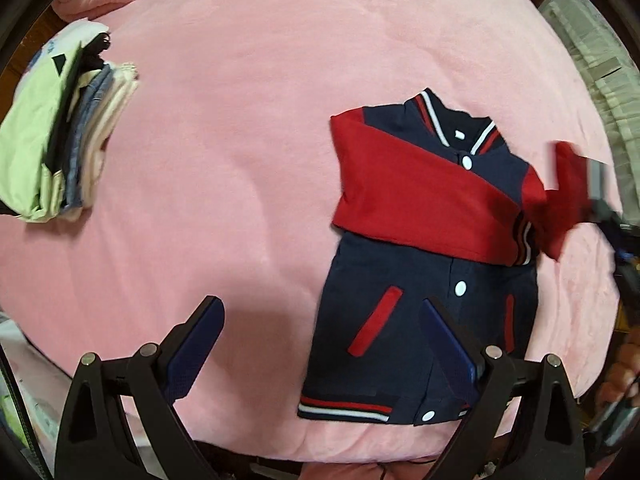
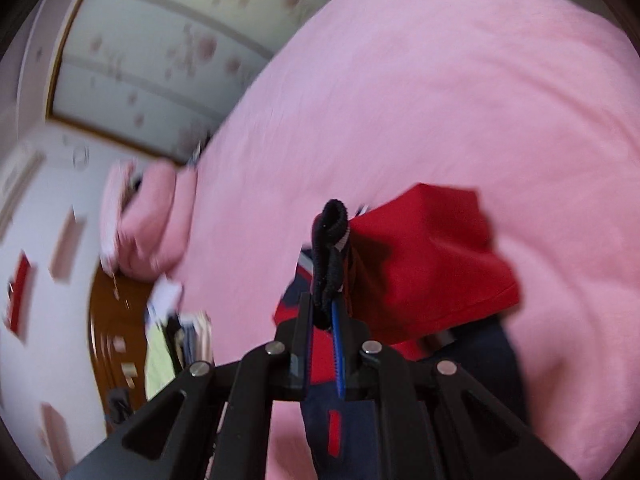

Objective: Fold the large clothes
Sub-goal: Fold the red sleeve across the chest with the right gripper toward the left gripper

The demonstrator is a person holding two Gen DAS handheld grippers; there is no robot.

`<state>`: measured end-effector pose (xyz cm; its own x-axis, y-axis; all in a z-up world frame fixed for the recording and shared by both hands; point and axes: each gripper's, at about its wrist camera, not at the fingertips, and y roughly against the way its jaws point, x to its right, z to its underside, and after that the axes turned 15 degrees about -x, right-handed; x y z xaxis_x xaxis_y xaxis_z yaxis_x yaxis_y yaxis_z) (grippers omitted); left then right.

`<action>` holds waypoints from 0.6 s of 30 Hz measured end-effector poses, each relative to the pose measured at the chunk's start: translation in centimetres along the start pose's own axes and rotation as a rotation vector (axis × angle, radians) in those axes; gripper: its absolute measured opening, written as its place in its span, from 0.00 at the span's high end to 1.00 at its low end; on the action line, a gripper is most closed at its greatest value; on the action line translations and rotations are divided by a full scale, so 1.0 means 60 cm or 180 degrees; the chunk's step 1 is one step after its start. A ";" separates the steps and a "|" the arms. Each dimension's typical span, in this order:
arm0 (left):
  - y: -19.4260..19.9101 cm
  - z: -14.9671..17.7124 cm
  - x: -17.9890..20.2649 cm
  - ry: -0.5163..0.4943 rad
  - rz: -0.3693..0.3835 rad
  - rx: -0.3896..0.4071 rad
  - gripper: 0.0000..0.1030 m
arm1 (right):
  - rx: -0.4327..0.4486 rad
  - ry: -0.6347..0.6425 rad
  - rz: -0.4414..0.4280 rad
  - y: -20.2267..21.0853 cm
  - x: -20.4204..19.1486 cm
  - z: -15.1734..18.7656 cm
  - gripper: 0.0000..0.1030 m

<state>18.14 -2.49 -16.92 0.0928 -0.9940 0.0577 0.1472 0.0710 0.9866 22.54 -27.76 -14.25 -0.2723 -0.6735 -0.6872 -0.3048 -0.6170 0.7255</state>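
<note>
Stack of folded clothes [image 1: 64, 132]: lay at the far left of the bed, a pale green piece on top, with dark, denim-blue and cream layers under it; well apart from the jacket.
Bed cover [image 1: 240, 120]: pink and soft, spread under everything in view.
Left claw [image 1: 320, 344]: pointed down at the bed, fingers spread wide with nothing between them; one blue-padded finger [image 1: 196, 344] stood over bare pink cover, the other in front of the jacket's lower part.
Jacket [image 1: 400, 320]: navy body with red sleeves, white snaps and striped trim, lay flat and front-up on the bed right of centre, collar away from the camera.
Left-side sleeve [image 1: 420, 196]: red, folded across the chest, its striped cuff at the jacket's right edge.
Other sleeve [image 2: 424, 256]: red, lifted off the bed at the jacket's right side.
Right claw [image 2: 326, 312]: closed on the dark ribbed cuff [image 2: 332, 240] of the lifted sleeve, the cuff bunched up out of the pinch; blurred in the left wrist view.
Hand [image 1: 620, 376]: partly seen at the right edge.
</note>
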 end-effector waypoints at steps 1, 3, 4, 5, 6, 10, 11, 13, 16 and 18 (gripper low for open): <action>0.000 -0.003 0.000 -0.0003 0.0023 0.0026 0.06 | -0.0115 0.0059 0.0013 -0.024 -0.012 0.002 0.92; 0.000 -0.005 0.003 0.0025 -0.0002 0.0058 0.06 | -0.0292 0.0196 0.0029 -0.066 -0.037 -0.002 0.89; -0.001 -0.007 0.004 0.0048 -0.0014 0.0048 0.06 | -0.0388 0.0299 0.0060 -0.088 -0.046 0.009 0.88; -0.003 -0.011 0.004 0.0058 0.0019 0.0018 0.06 | -0.0507 0.0383 0.0149 -0.110 -0.052 0.020 0.79; -0.005 -0.013 0.005 0.0045 0.0063 0.0004 0.06 | -0.0648 0.0448 0.0204 -0.130 -0.059 0.021 0.72; -0.019 -0.028 0.016 -0.0042 0.0059 -0.0010 0.06 | -0.0669 0.0620 0.0254 -0.130 -0.055 0.053 0.51; -0.022 -0.032 0.020 -0.0055 0.0097 -0.0007 0.06 | -0.0639 0.0671 0.0292 -0.125 -0.051 0.061 0.49; -0.034 -0.043 0.033 -0.0125 0.0273 0.0005 0.06 | -0.0650 0.0724 0.0410 -0.119 -0.043 0.064 0.47; -0.066 -0.065 0.057 -0.0240 0.0334 -0.0090 0.07 | -0.0654 0.0752 0.0622 -0.113 -0.023 0.065 0.47; -0.097 -0.083 0.076 -0.0296 0.0359 -0.0223 0.12 | -0.0678 0.0713 0.0788 -0.109 -0.002 0.062 0.47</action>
<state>22.63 -7.04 -23.16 0.0215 -0.9825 0.1848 0.2095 0.1851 0.9601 21.16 -22.15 -19.07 -0.1009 -0.8701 -0.4824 -0.0523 -0.4795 0.8760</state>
